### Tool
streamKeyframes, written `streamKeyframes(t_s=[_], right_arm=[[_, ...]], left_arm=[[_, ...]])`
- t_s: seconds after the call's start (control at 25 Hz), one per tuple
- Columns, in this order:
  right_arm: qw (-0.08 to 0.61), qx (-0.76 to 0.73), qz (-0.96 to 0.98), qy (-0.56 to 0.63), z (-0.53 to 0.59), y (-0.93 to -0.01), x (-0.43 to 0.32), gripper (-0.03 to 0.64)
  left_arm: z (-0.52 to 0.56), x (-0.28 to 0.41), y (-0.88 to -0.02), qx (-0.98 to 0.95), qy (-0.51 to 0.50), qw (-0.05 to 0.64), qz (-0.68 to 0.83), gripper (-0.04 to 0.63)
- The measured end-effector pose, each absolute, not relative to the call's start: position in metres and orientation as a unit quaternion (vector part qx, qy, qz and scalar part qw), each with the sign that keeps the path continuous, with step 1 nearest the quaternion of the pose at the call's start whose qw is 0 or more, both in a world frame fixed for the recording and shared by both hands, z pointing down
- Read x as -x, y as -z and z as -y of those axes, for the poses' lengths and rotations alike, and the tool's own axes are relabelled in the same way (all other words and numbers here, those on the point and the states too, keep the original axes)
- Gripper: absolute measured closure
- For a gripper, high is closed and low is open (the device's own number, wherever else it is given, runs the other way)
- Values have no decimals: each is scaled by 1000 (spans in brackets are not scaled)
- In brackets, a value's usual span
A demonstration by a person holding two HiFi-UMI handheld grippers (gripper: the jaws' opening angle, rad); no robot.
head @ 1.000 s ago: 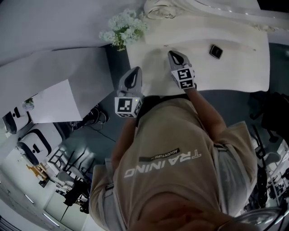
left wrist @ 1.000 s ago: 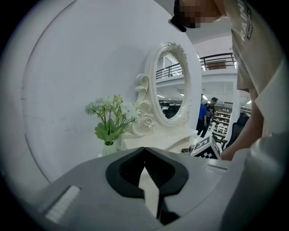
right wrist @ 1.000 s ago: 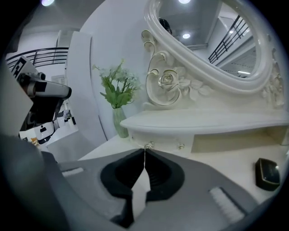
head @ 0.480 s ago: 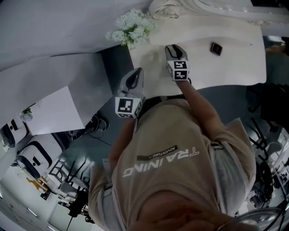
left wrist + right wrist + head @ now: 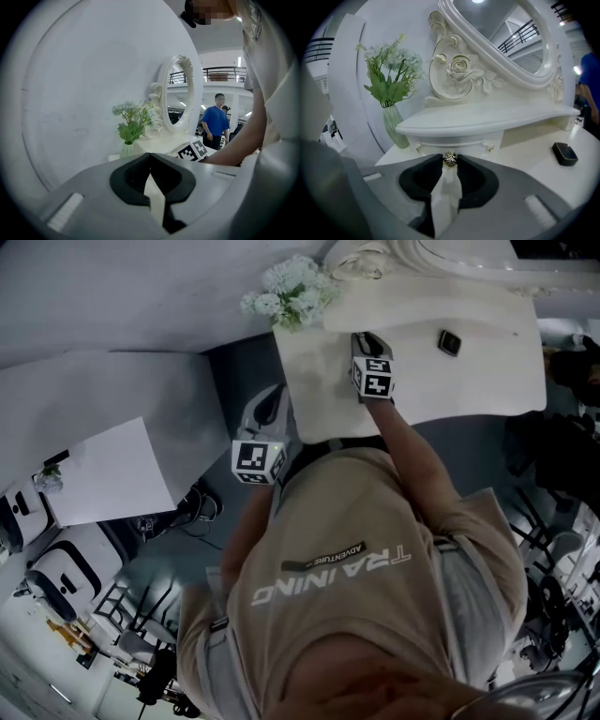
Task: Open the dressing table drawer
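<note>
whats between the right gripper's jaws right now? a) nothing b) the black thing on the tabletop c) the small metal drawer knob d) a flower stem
c: the right gripper view shows the drawer knob between the tips of the right gripper, whose jaws have just been closing and touch it on both sides.

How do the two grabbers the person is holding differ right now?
The right gripper reaches over the dressing table; the left gripper hangs off its side edge. The right gripper's jaws have just been closing and clasp the drawer knob; the left gripper's jaws are together on nothing. Both are the same grey tool with a marker cube.
</note>
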State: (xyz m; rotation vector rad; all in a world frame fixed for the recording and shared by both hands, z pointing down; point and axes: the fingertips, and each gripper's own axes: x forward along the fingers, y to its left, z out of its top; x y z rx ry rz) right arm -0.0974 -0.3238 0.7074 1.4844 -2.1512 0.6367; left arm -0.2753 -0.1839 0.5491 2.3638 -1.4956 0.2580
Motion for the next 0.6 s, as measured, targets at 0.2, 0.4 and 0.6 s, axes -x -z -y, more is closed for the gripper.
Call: streamKeyframes(t_s=[0.2, 0.4, 0.6], right_arm=[[227, -543, 774, -233, 309, -706, 96, 511], [239, -537, 775, -232, 293, -710, 90, 511], [244, -530, 780, -229, 274, -707, 84, 511]], left_arm=[[181, 281, -538, -835, -81, 156, 522, 588], [176, 279, -540, -841, -79, 155, 513, 588], [172, 274, -534, -844, -78, 153, 509, 588]])
